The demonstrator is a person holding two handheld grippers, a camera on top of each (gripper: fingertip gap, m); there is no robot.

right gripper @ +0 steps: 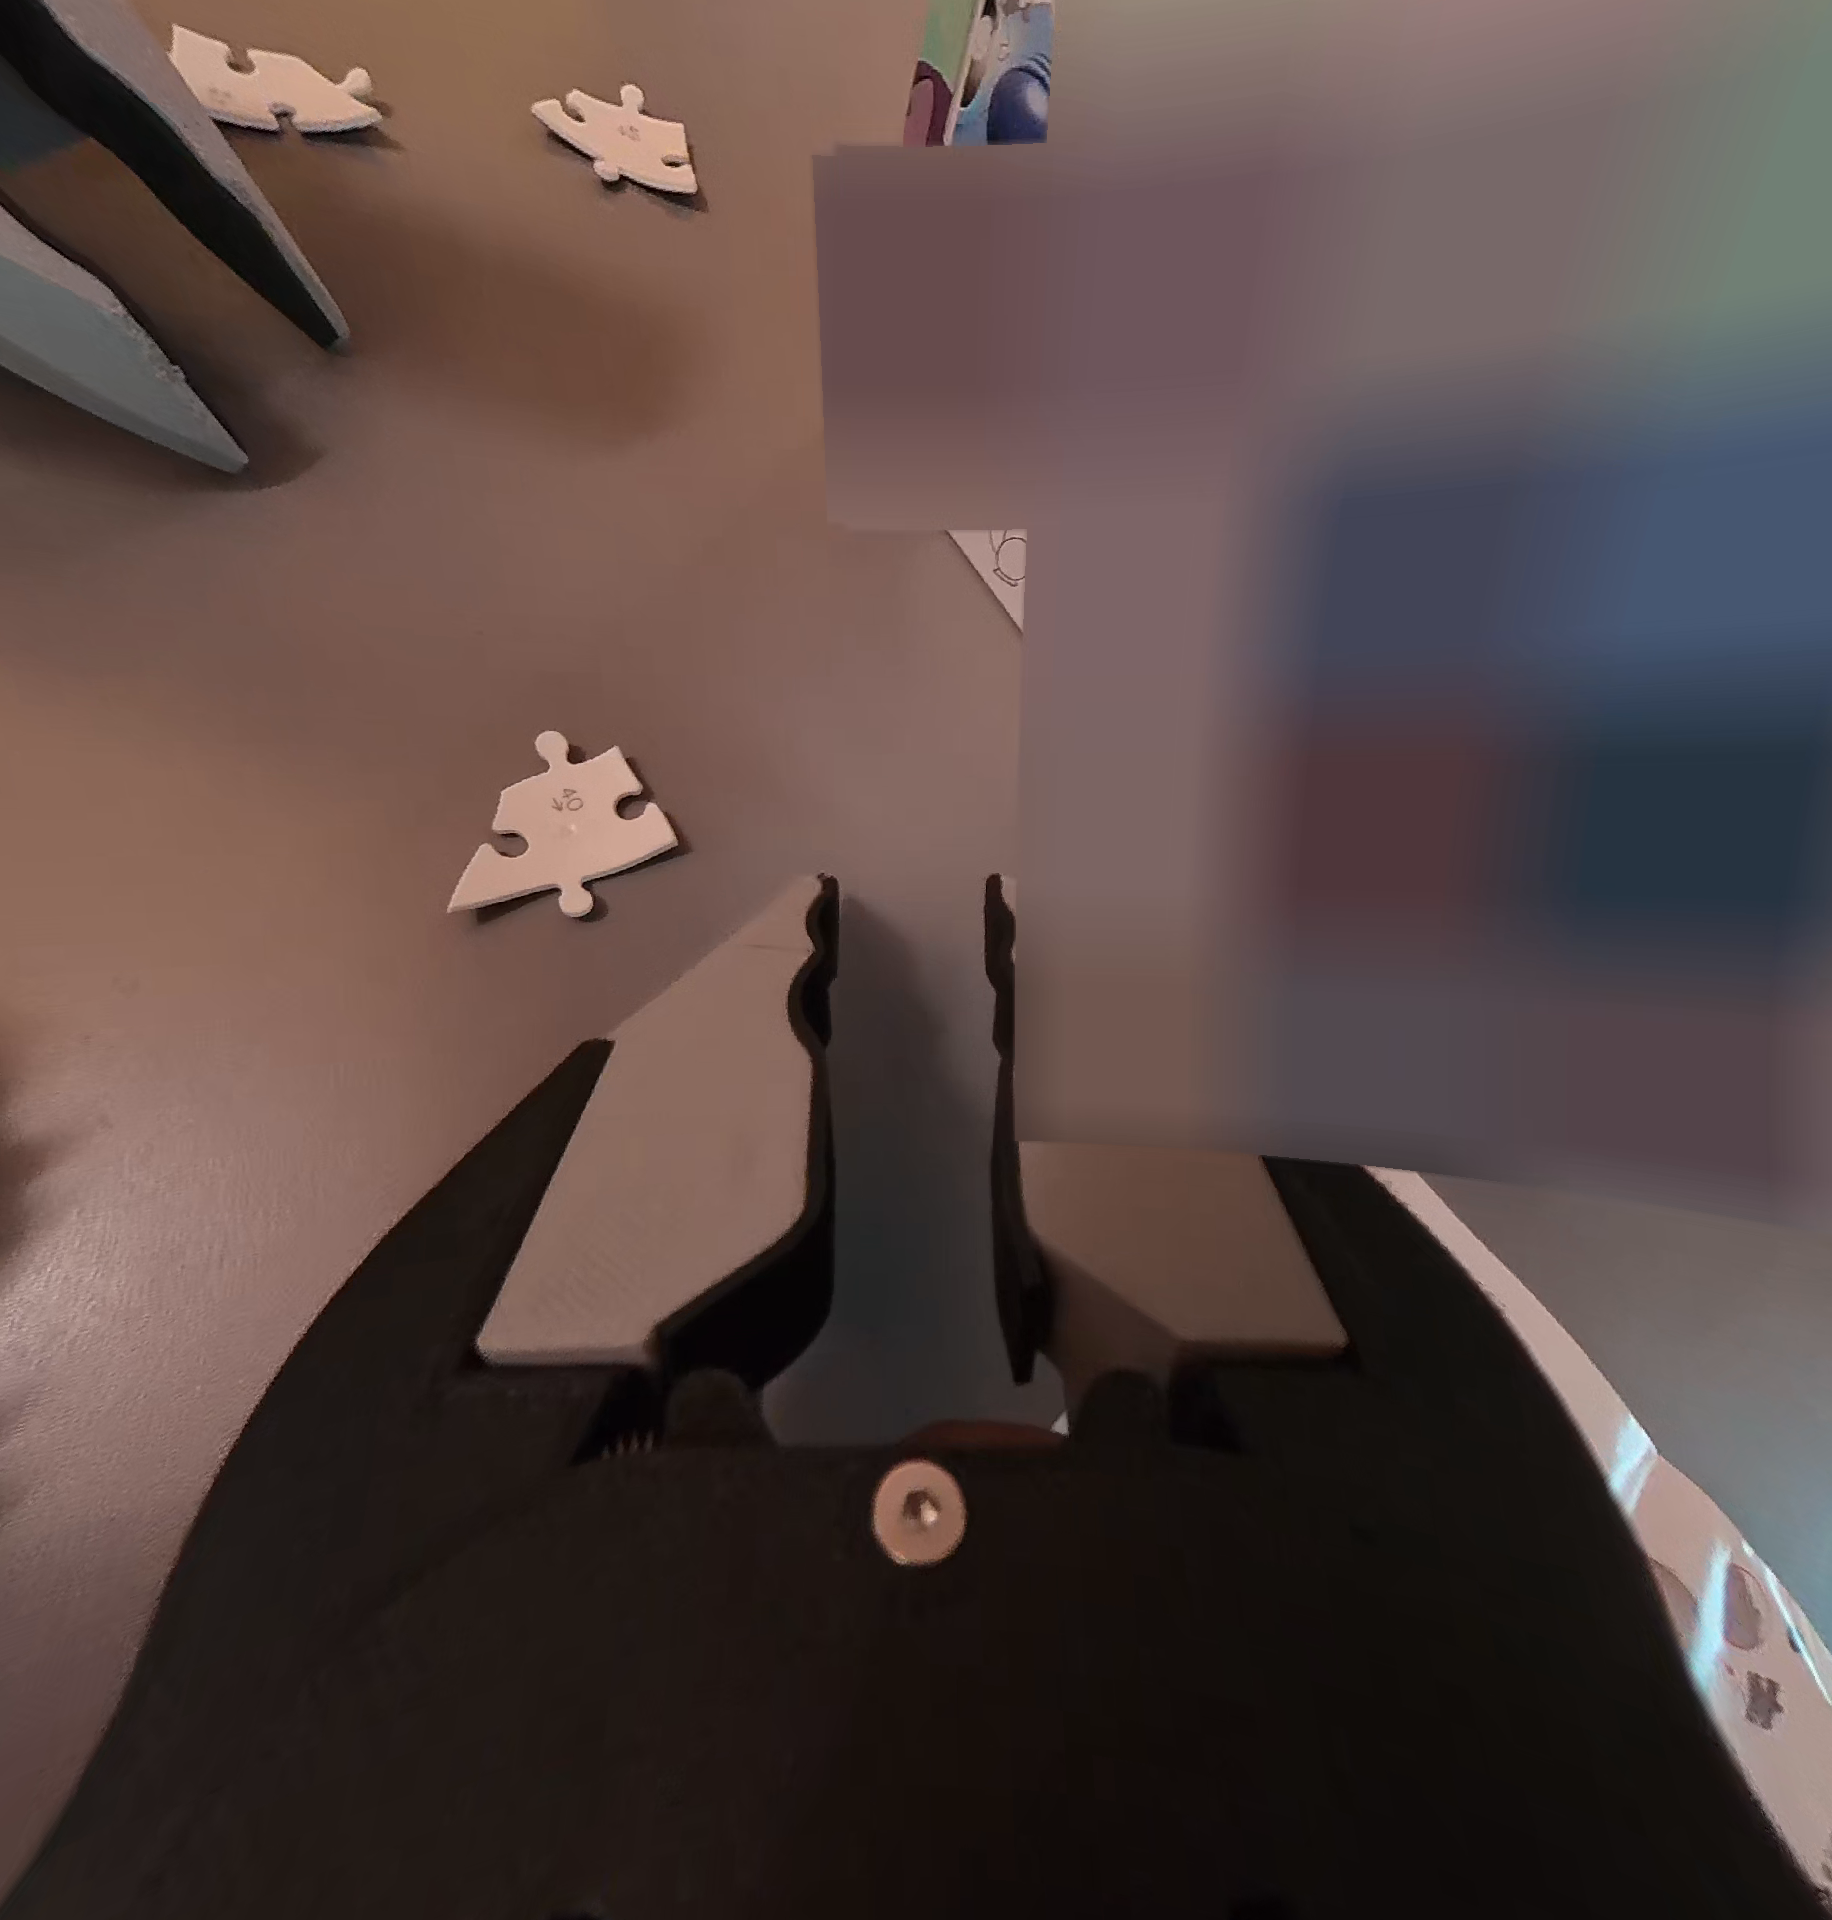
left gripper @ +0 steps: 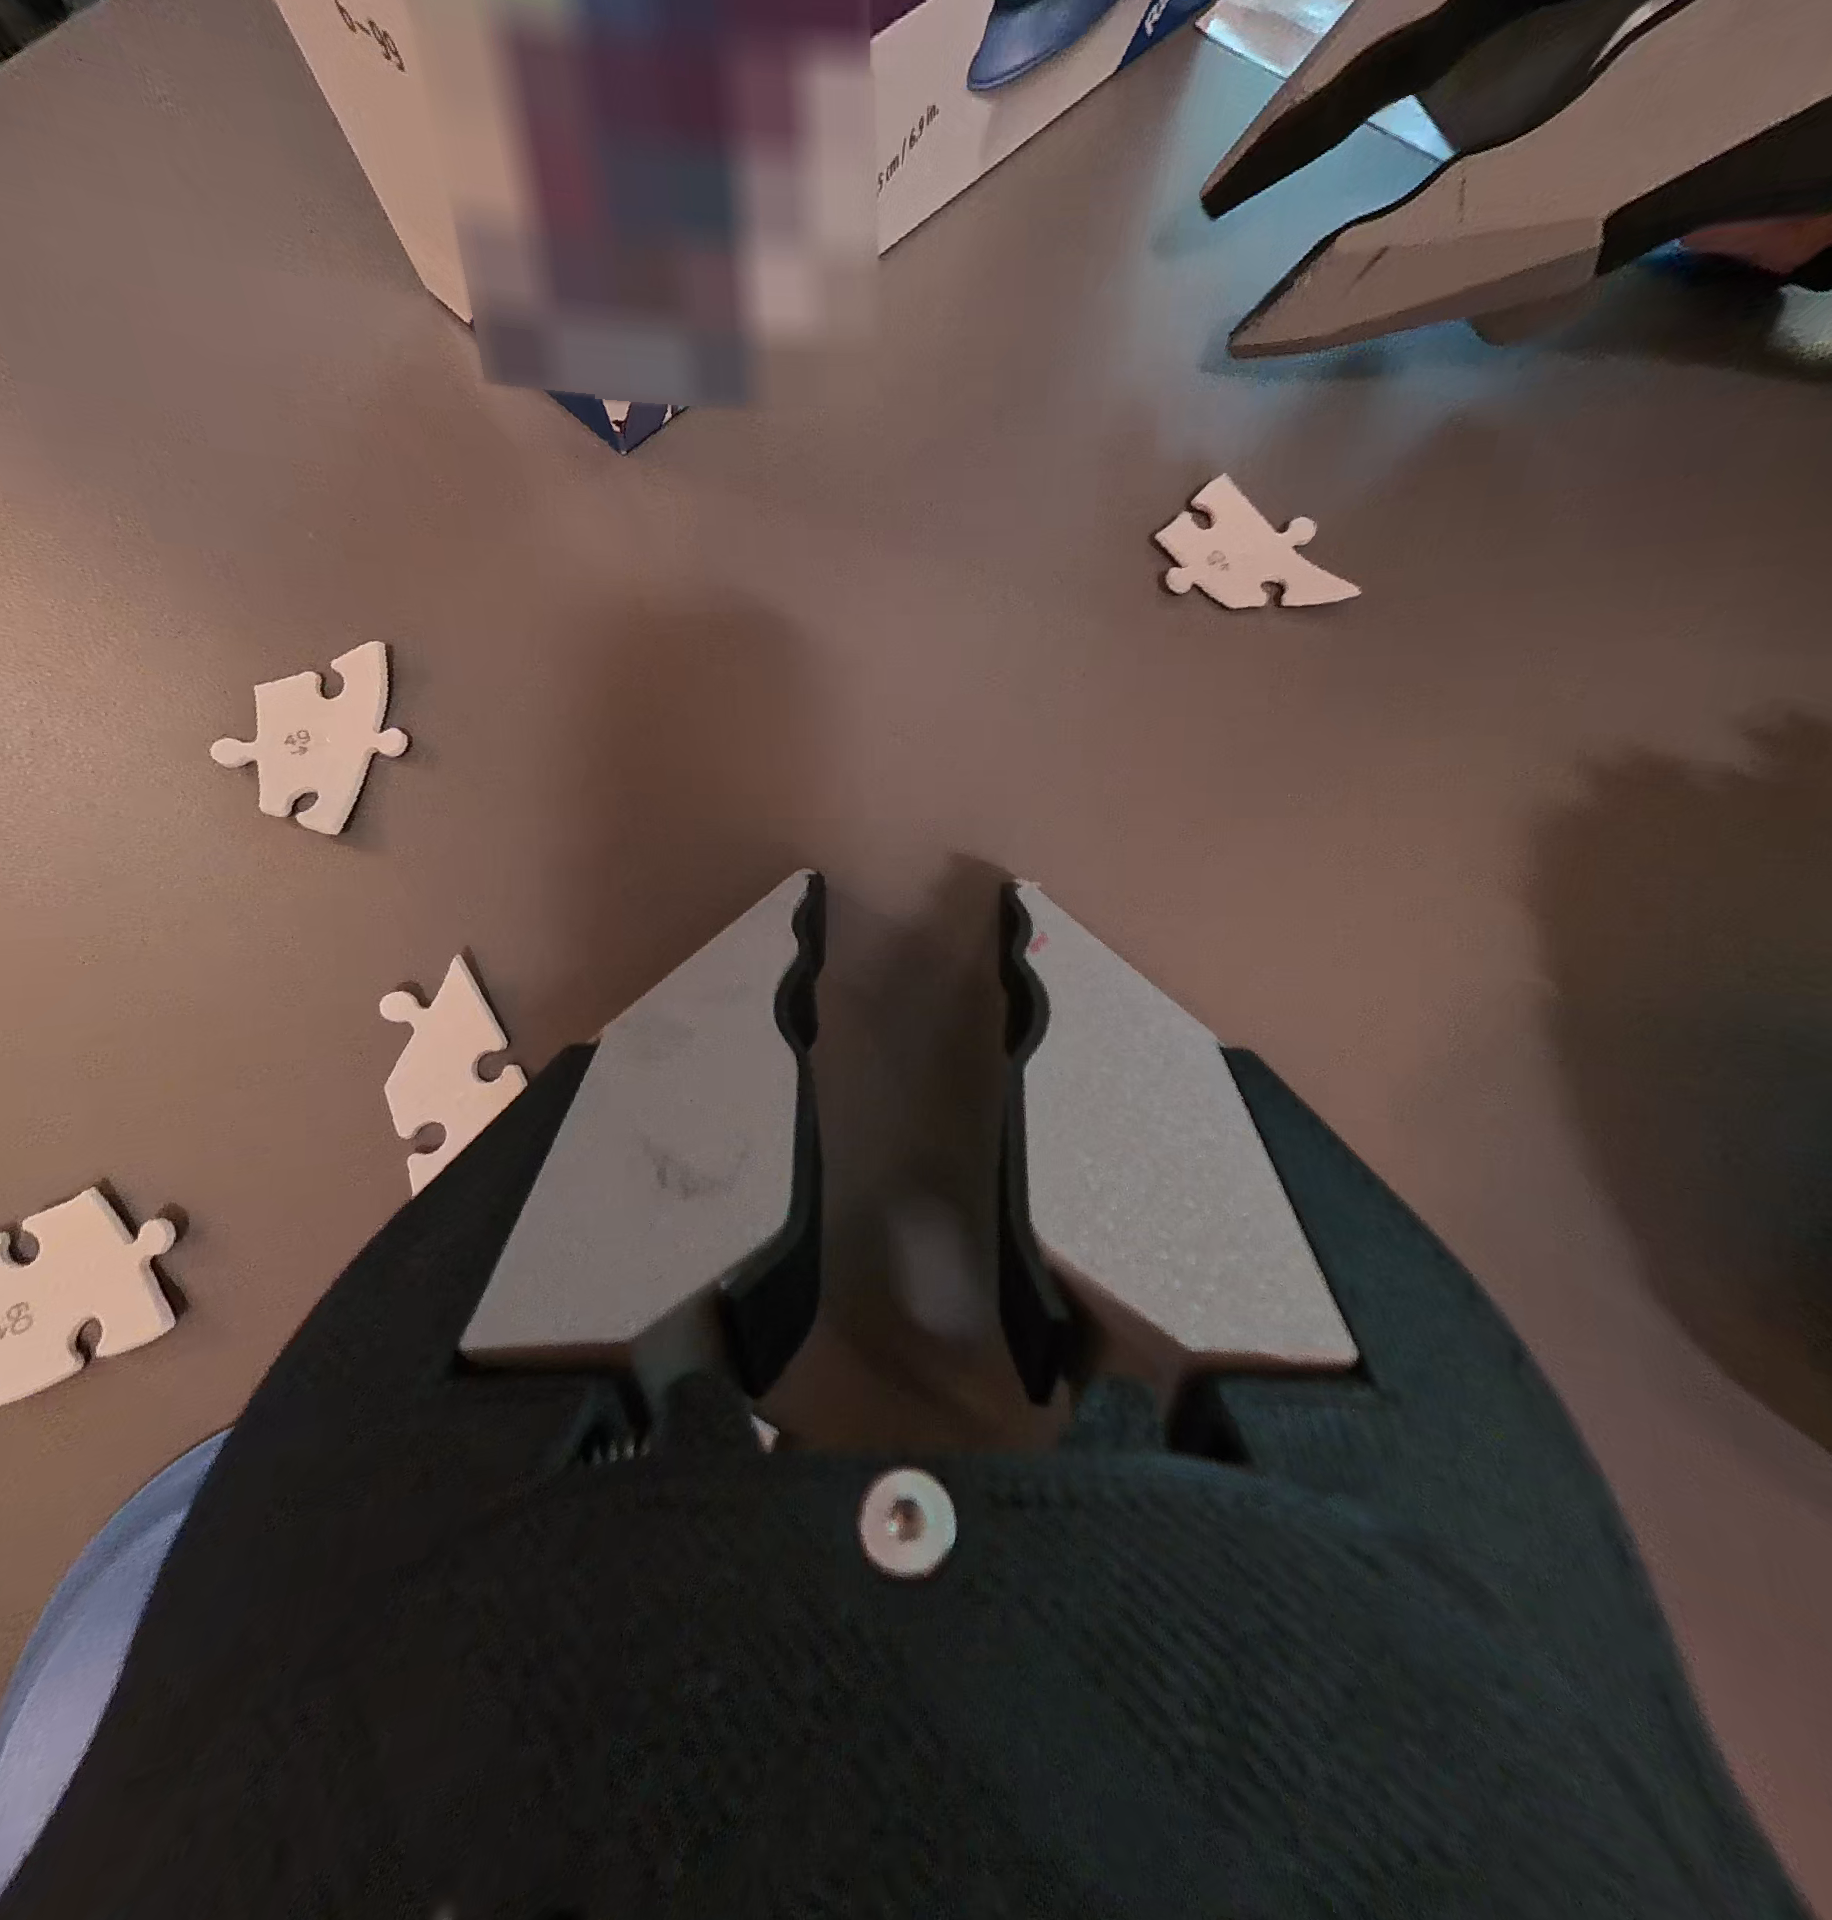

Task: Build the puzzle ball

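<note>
Both grippers, left [left gripper: 912, 894] and right [right gripper: 912, 894], hang part open, empty; white pieces [left gripper: 309, 738] at nine o'clock on worktop [left gripper: 891, 644].

White puzzle pieces [left gripper: 309, 740] lie flat, apart on grey tabletop, approx five, printed side prob. down.

Four white puzzle pieces [left gripper: 309, 738]; two grippers [left gripper: 912, 899]; one box [left gripper: 392, 156]
</note>
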